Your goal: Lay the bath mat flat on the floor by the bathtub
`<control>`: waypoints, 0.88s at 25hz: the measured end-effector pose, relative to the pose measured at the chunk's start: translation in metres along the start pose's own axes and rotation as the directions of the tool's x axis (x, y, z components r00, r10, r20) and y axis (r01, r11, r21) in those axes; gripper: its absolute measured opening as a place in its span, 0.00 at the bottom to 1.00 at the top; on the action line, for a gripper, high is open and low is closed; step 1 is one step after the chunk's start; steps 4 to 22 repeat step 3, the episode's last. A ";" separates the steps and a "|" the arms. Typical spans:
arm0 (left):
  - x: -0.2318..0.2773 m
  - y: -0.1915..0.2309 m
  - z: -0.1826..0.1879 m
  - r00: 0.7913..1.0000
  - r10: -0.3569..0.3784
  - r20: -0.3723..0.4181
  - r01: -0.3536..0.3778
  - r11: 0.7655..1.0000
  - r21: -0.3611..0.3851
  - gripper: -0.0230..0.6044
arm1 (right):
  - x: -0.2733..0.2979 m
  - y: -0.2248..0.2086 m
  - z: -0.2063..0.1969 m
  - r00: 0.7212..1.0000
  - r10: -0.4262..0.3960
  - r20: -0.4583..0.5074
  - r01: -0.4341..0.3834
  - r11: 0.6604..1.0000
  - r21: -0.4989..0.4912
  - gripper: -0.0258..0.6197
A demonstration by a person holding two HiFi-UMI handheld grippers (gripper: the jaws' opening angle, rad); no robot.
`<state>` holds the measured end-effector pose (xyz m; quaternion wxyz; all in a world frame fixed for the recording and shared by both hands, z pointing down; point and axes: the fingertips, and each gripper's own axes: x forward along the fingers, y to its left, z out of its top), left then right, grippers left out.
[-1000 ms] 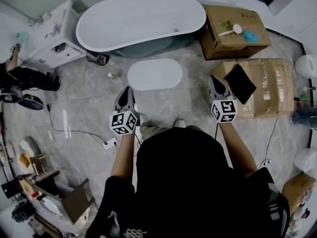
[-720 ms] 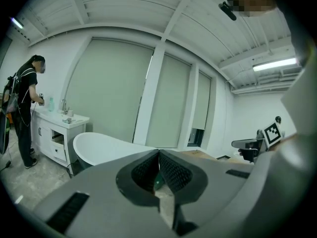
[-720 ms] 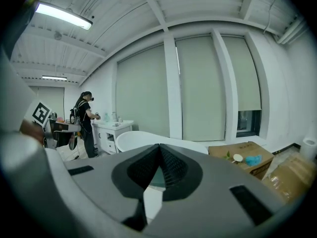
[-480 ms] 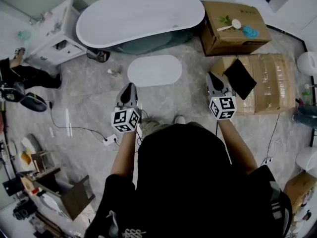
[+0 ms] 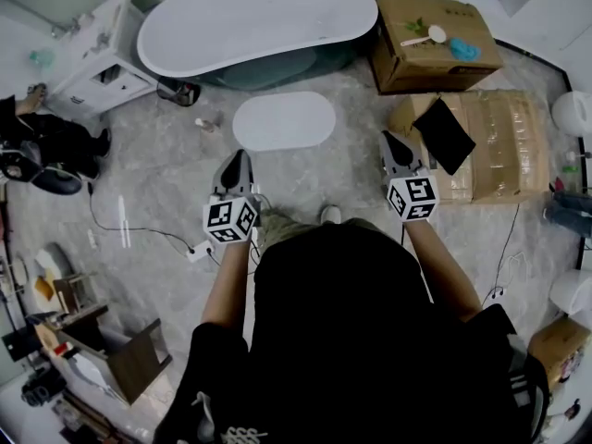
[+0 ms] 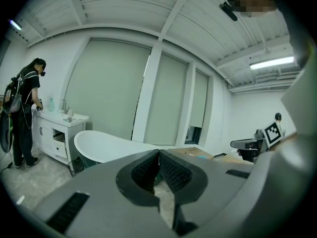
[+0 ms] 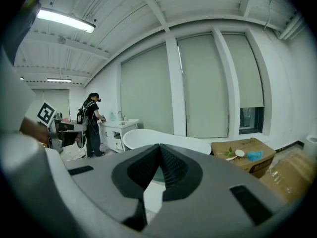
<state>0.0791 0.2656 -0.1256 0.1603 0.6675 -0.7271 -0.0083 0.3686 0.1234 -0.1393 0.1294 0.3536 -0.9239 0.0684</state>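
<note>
A white oval bath mat [image 5: 284, 120] lies flat on the grey floor just in front of the white bathtub [image 5: 257, 24]. My left gripper [image 5: 235, 166] hovers a little short of the mat's near left edge, shut and empty. My right gripper [image 5: 392, 146] is held to the mat's right, near the cardboard boxes, also shut with nothing in it. In the left gripper view the jaws [image 6: 158, 155] meet tip to tip with the bathtub [image 6: 106, 147] beyond. The right gripper view shows its jaws [image 7: 159, 148] closed, the tub [image 7: 166, 140] behind them.
Cardboard boxes [image 5: 481, 151] with a black pad [image 5: 444, 134] on top stand right of the mat. A white vanity [image 5: 97, 55] is left of the tub, with another person [image 5: 42, 146] beside it. A small bottle [image 5: 205, 126] and a cable [image 5: 139, 231] lie on the floor.
Both grippers have drifted slightly up the view, staying shut. The mat has not changed its place by the tub.
</note>
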 end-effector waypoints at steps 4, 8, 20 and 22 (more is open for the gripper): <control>-0.007 0.000 -0.008 1.000 0.003 -0.011 -0.003 1.000 -0.006 0.07 | -0.003 0.005 -0.004 1.000 0.007 -0.005 -0.007 1.000 -0.001 0.07; -0.007 0.000 -0.008 1.000 0.003 -0.011 -0.003 1.000 -0.006 0.07 | -0.003 0.005 -0.004 1.000 0.007 -0.005 -0.007 1.000 -0.001 0.07; -0.007 0.000 -0.008 1.000 0.003 -0.011 -0.003 1.000 -0.006 0.07 | -0.003 0.005 -0.004 1.000 0.007 -0.005 -0.007 1.000 -0.001 0.07; -0.007 0.000 -0.008 1.000 0.003 -0.011 -0.003 1.000 -0.006 0.07 | -0.003 0.005 -0.004 1.000 0.007 -0.005 -0.007 1.000 -0.001 0.07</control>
